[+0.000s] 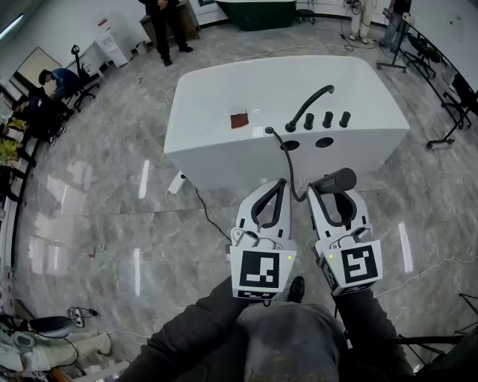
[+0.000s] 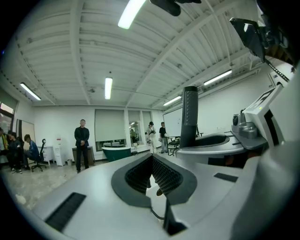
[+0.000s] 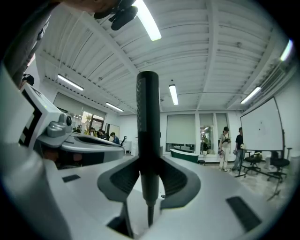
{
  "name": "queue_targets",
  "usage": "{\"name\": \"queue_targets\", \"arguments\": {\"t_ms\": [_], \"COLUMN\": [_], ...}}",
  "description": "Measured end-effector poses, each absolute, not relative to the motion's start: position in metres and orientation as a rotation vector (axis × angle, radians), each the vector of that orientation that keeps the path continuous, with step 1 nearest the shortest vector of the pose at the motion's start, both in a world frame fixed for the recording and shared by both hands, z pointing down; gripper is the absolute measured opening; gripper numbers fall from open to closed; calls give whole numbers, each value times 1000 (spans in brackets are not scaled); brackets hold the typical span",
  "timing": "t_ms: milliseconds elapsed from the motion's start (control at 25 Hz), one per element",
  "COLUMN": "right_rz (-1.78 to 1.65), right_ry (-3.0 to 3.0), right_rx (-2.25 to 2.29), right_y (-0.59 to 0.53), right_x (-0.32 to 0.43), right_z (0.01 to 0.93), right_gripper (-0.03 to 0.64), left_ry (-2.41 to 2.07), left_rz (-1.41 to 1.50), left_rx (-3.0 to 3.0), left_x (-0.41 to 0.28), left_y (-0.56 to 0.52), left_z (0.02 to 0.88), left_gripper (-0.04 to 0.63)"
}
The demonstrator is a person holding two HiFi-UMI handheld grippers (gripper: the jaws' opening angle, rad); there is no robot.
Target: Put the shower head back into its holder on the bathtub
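The white bathtub (image 1: 224, 145) stands ahead of me, with a black spout (image 1: 310, 104), three black knobs (image 1: 327, 119) and two dark holes (image 1: 324, 142) on its near deck. A black hose (image 1: 287, 160) runs from the deck down between my grippers. My right gripper (image 1: 334, 191) (image 3: 149, 165) is shut on the black shower head (image 1: 334, 180) (image 3: 147, 117), which stands upright between its pads, short of the tub's near wall. Beside it, my left gripper (image 1: 281, 185) (image 2: 151, 158) is shut, its pads meeting with nothing between them. The shower head (image 2: 189, 117) also shows in the left gripper view.
A small red-brown thing (image 1: 239, 120) lies on the tub's deck. A white plug box (image 1: 177, 183) and its cable lie on the marble floor at the tub's left. A dark green tub (image 1: 258, 11) and a standing person (image 1: 166, 26) are far behind; seated people at far left, stands at right.
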State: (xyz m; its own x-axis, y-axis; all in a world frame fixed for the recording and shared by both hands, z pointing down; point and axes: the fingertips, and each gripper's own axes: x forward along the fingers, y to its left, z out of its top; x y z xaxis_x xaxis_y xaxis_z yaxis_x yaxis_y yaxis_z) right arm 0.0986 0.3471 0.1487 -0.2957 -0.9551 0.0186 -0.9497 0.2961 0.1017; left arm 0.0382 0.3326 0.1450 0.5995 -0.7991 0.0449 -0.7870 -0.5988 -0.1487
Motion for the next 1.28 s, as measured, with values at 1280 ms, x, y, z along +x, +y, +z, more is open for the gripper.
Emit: {"name": "queue_targets", "arguments": {"t_ms": [1280], "right_rz": [-60], "right_ry": [-2605], "right_rx": [1670], "right_y": [296], "right_x": [125], "right_z": [147], "right_gripper": [140], "left_ry": [1562], "left_rz": [-190], "left_rx": [-2710], "left_x": [51], "left_y": [261], "left_z": [187], "left_gripper": [3]}}
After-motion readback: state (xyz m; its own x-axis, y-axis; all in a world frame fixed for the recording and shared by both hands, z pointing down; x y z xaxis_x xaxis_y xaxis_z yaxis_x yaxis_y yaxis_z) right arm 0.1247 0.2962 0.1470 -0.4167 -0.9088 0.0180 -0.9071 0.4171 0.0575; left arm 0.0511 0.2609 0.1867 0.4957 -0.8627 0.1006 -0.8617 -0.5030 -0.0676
